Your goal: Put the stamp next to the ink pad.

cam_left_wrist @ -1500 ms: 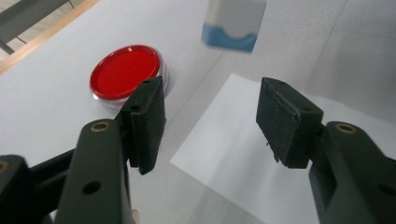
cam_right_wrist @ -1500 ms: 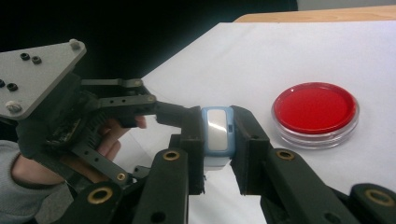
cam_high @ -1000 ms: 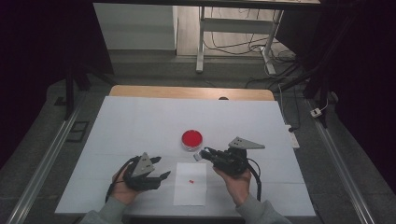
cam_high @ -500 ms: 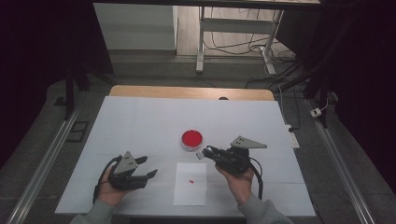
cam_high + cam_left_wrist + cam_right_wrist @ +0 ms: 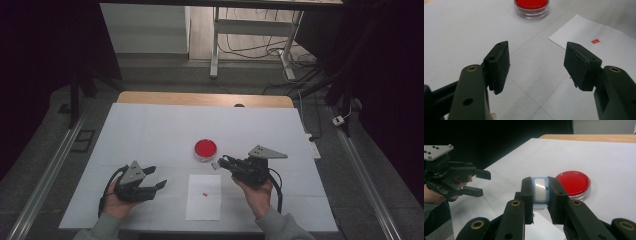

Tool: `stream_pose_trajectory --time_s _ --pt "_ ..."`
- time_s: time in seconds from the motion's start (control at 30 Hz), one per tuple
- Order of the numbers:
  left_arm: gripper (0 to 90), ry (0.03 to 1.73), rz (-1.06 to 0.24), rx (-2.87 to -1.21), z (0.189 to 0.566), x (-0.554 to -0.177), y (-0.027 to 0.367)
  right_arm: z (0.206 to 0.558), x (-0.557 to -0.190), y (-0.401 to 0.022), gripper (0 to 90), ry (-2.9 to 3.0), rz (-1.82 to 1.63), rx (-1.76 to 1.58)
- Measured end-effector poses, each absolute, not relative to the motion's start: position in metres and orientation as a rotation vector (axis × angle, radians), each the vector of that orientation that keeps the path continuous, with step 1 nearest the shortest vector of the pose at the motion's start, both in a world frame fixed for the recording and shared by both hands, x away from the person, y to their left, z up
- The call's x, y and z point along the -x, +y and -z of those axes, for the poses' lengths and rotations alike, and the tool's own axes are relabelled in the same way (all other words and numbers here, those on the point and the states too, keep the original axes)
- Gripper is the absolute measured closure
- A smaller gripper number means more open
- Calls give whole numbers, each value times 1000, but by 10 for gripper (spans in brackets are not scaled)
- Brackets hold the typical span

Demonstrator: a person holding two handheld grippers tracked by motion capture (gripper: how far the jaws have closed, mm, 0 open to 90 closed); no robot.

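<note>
The right gripper (image 5: 540,195) has its jaws closed on a small stamp (image 5: 540,191) with a pale blue body, and it holds it lying level above the table (image 5: 150,130), just beside the red ink dish (image 5: 205,149). The sheet of paper (image 5: 204,206) lies in front of the person, between the two hands, and it carries already one small red mark (image 5: 205,193). The left gripper (image 5: 152,181) rests low on the table at the left of the paper, with jaws about half open and nothing between them (its pads are clear in the left gripper view).

I think the risks are these. The stamp is gripped only by its two narrow sides, so it may turn or slip between the pads when it is pressed down, and the print would smear. The paper is loose and nothing presses on it, so it may slide or lift with the stamp. Also the dish is very near, and a careless move of the right hand could push it or tip it.
</note>
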State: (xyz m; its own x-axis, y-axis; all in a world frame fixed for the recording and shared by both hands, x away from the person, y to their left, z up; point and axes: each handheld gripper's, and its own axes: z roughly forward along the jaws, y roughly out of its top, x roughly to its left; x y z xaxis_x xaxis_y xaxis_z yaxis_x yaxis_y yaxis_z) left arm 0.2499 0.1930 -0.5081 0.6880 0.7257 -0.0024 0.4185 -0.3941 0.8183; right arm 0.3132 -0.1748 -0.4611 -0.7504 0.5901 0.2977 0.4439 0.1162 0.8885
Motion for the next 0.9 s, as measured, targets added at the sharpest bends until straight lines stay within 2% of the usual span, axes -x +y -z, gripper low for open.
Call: stream_pose_trajectory --time_s 0.9 --pt "370 890 -431 -2058 512 -253 195 471 -344 -203 755 2227 -1432 -1071"
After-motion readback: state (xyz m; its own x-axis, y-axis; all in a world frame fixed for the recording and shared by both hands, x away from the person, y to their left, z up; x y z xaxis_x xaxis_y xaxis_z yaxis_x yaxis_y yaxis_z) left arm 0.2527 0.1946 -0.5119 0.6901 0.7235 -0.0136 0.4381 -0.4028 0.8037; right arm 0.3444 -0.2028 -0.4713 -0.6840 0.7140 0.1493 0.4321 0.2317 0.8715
